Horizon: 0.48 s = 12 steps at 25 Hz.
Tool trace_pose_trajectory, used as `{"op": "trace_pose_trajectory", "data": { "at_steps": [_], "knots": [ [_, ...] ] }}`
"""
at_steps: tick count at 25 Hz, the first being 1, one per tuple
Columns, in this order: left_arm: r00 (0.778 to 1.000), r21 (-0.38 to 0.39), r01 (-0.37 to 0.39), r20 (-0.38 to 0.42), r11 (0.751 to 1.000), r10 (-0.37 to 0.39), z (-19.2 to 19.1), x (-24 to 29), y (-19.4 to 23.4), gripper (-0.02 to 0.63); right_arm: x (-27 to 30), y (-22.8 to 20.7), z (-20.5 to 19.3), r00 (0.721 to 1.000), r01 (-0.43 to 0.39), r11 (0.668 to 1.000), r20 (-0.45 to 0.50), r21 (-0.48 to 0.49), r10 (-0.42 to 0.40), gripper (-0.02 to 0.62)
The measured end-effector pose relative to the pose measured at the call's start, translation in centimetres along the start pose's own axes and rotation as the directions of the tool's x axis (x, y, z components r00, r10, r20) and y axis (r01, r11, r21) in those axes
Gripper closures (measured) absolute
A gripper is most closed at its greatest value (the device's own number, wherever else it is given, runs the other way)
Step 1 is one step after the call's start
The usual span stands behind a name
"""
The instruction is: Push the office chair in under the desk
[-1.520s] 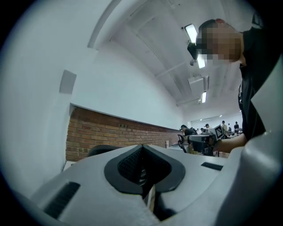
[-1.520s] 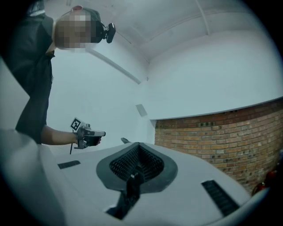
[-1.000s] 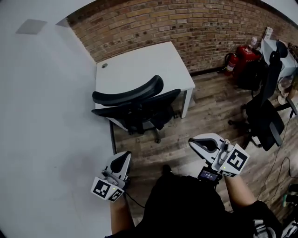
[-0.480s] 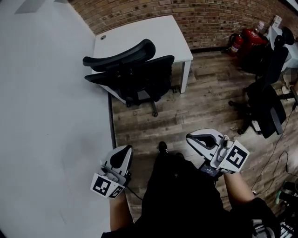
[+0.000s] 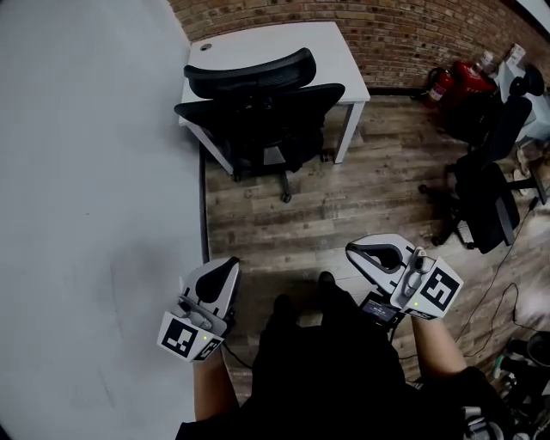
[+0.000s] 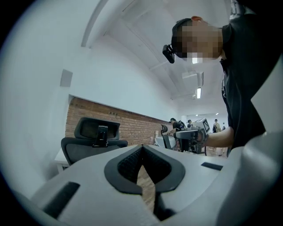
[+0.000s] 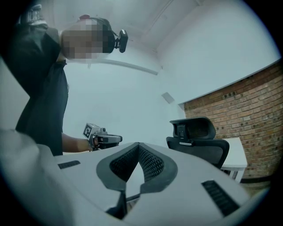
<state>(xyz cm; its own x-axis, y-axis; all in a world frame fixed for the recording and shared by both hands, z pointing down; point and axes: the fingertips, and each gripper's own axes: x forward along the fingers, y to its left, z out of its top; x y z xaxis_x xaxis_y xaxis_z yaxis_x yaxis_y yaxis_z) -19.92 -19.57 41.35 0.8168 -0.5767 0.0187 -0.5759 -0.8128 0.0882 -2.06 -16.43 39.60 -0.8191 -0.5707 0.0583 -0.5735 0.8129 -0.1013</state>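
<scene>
**Left claw** (image 5: 225, 268): held level at the person's left side, just beside the white wall (image 5: 86, 172), nose toward the office chair (image 5: 258, 112). The marker cube sits at the rear by the wrist, and the forearm reaches forward from the body. Jaws closed together, nothing between them (image 6: 142, 152).

**Right claw** (image 5: 363, 253): held level at the person's right side over the wooden floor (image 5: 344, 206), nose angled toward the same chair, forearm extended. Jaws closed together and empty (image 7: 138, 152).

**Office chair**: black, with headrest. It stands at the near edge of the table (image 5: 284, 43), toward the corner next to the white wall, its back turned to the person. The base and castors show on the floor outside the table's edge. It is well apart from both claws, with bare floor between.

**Table**: white top, white leg at the near right corner, far edge against the brick wall (image 5: 404, 26).

**Second black chair** (image 5: 490, 189): at the right, well apart from the table.
</scene>
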Motion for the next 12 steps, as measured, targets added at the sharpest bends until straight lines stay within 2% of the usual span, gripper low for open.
{"op": "trace_pose_trajectory", "data": {
  "at_steps": [7,12],
  "knots": [
    [0.999,-0.087,0.028,-0.013,0.996,-0.03,-2.3,-8.9,3.5,0.591,6.9,6.5,-1.0,0.999,0.009,1.0,-0.035,0.011,-0.009,0.589],
    [0.997,-0.112,0.074,0.008,0.991,-0.074,-3.2,-12.1,4.6,0.591,10.2,10.0,-0.9,0.999,0.011,1.0,-0.051,-0.005,-0.011,0.589]
  ]
}}
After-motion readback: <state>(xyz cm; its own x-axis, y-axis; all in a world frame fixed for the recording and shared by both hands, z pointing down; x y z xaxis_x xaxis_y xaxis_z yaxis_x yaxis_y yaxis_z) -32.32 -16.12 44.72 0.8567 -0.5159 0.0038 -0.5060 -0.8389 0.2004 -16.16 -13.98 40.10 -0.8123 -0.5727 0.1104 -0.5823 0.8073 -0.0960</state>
